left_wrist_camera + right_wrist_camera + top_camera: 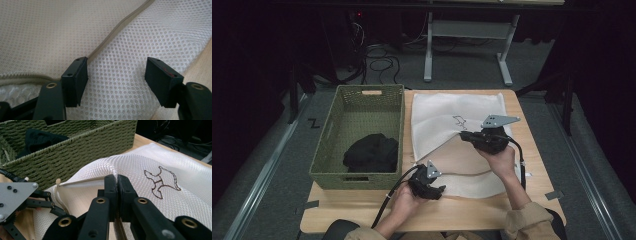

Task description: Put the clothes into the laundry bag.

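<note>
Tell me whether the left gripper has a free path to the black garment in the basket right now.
Probably yes. The left gripper is open over the mesh bag, holding nothing, and the black garment lies uncovered in the open-topped basket beside it. It would need to lift over the basket's wall.

Green woven basket [360, 140] sat left of centre on the wooden table [472, 212], with a black garment [371, 154] inside. Cables [379, 62] lay on the floor, upper centre.
</note>
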`<state>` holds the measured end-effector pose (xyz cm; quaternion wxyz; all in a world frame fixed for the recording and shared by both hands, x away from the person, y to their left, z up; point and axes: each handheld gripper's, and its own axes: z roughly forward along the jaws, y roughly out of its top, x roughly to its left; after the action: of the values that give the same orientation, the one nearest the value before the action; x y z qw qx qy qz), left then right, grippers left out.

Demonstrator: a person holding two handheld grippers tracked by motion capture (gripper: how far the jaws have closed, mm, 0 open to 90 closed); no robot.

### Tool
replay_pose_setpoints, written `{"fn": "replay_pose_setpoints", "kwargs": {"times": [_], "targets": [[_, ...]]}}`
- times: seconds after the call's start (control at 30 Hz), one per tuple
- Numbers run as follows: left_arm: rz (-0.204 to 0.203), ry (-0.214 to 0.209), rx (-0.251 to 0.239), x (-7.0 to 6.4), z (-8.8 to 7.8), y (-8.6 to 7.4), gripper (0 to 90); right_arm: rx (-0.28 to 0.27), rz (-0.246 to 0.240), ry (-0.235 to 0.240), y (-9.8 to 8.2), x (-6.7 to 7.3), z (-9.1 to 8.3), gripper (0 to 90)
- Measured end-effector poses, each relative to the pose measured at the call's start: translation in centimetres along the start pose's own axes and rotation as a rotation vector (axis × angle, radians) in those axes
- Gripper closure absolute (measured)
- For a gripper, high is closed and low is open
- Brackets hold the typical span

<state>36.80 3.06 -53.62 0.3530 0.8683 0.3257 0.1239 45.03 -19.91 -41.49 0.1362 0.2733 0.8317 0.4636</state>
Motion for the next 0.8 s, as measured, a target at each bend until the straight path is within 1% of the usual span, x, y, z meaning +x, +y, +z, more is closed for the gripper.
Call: {"fn": "replay_pose_setpoints", "kwargs": {"times": [0.1, 0.2, 0.33, 0.37, 0.43, 0.47, 0.53, 0.57, 0.6, 0.7, 0.8], "targets": [[-0.004, 0.004, 0.005, -0.1, 0.0, 0.1, 35.2, 0.001, 0.011, -0.002, -0.3, 0.0, 0.0, 88.0], [-0.003, -0.003, 0.031, 0.0, -0.1, 0.3, 35.1, 0.001, 0.014, 0.002, -0.4, -0.1, 0.1, 88.0], [0.000, 0.000, 0.039, 0.0, -0.1, 0.4, 35.2, 0.005, 0.028, 0.005, -0.6, -0.4, 0.4, 88.0], [0.004, 0.003, 0.044, -0.1, -0.1, 0.5, 35.2, 0.006, 0.027, 0.006, -0.6, -0.4, 0.5, 88.0], [0.027, 0.017, 0.059, -0.3, -0.3, 0.7, 35.9, 0.010, 0.037, 0.004, -0.8, -0.6, 0.6, 88.0], [0.048, 0.034, 0.065, -0.5, -0.5, 0.9, 36.8, 0.008, 0.042, 0.002, -0.8, -0.6, 0.6, 88.0], [0.065, 0.035, 0.045, -0.9, -0.9, 1.1, 38.8, 0.004, 0.037, 0.003, -0.9, -0.6, 0.5, 88.0], [0.068, 0.030, 0.040, -1.1, -1.0, 1.2, 38.7, 0.005, 0.031, -0.001, -0.9, -0.6, 0.5, 88.0], [0.073, 0.017, 0.035, -1.2, -1.2, 1.3, 38.2, 0.005, 0.027, -0.005, -0.9, -0.6, 0.5, 88.0], [0.077, 0.004, 0.041, -1.4, -1.5, 1.5, 36.6, 0.008, 0.038, -0.001, -1.0, -0.6, 0.6, 88.1], [0.074, -0.003, 0.034, -1.5, -1.9, 1.8, 36.4, 0.010, 0.032, 0.003, -1.1, -0.5, 0.7, 88.0]]}}
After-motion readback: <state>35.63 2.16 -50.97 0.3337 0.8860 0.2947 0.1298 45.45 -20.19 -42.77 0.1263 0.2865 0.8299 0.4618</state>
